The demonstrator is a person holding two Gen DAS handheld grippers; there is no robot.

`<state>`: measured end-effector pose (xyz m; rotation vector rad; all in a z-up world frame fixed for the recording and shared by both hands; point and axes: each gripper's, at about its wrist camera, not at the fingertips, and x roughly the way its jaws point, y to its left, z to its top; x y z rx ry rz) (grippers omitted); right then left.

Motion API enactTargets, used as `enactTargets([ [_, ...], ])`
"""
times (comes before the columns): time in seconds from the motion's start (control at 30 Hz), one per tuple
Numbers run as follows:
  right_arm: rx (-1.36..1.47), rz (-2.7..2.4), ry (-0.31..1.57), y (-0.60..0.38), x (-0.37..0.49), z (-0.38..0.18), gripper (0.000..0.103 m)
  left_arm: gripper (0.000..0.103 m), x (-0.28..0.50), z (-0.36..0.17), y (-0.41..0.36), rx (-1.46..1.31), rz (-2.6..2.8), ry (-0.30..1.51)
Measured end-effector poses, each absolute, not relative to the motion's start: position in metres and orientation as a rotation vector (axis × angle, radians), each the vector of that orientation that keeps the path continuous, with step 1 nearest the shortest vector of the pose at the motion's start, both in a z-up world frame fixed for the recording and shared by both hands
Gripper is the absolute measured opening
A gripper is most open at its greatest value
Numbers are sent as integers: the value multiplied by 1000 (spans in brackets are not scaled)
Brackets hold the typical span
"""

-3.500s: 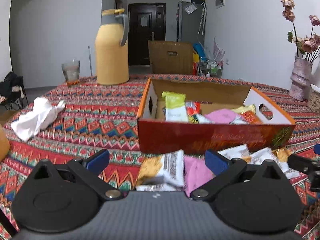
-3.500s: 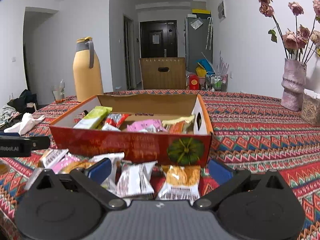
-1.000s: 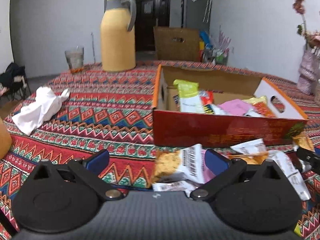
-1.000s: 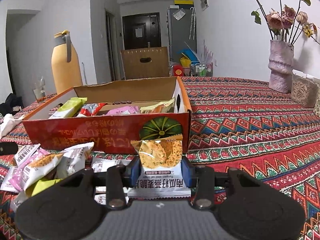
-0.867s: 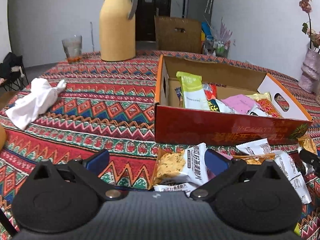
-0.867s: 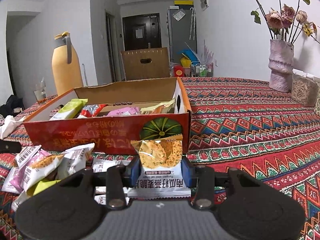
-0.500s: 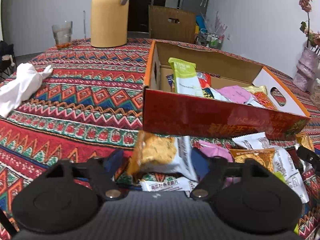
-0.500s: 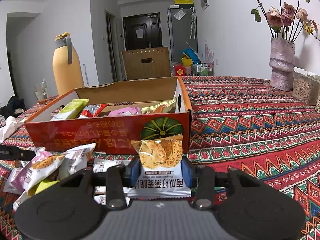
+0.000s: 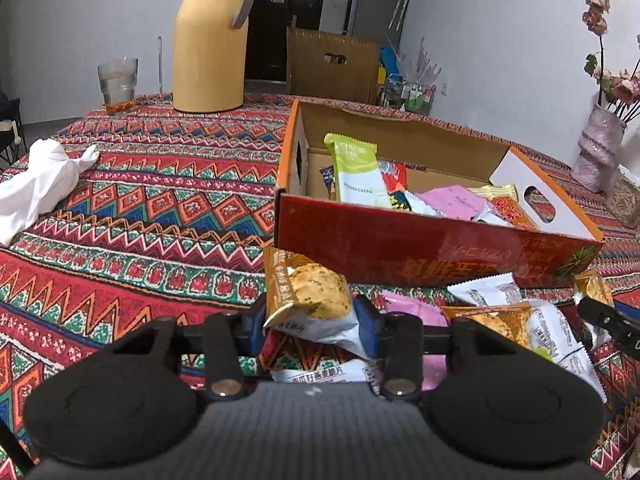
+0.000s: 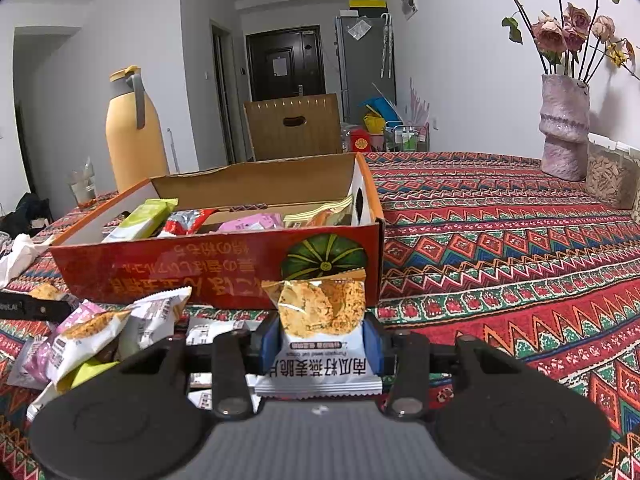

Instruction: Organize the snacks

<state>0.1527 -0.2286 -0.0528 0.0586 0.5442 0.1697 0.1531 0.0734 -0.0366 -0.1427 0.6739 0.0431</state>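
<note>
Two tools, left tool [image 9: 312, 318] and right tool [image 10: 322, 344], each clamp one cracker packet [image 9: 308, 300].

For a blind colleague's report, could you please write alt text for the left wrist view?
The left gripper, whose jaws have just been closing, pinches a cracker packet above more snack packets lying on a patterned tablecloth. Behind them stands an open red cardboard box partly filled with snacks. Farther back are a yellow thermos jug, a drinking glass and a crumpled white cloth.
</note>
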Motion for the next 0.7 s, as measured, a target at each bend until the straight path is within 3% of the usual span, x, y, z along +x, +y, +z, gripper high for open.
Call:
enactTargets([
  [0.7,41,179,475,-226,142,-47,42,45,114,1,43,-36,53,480],
])
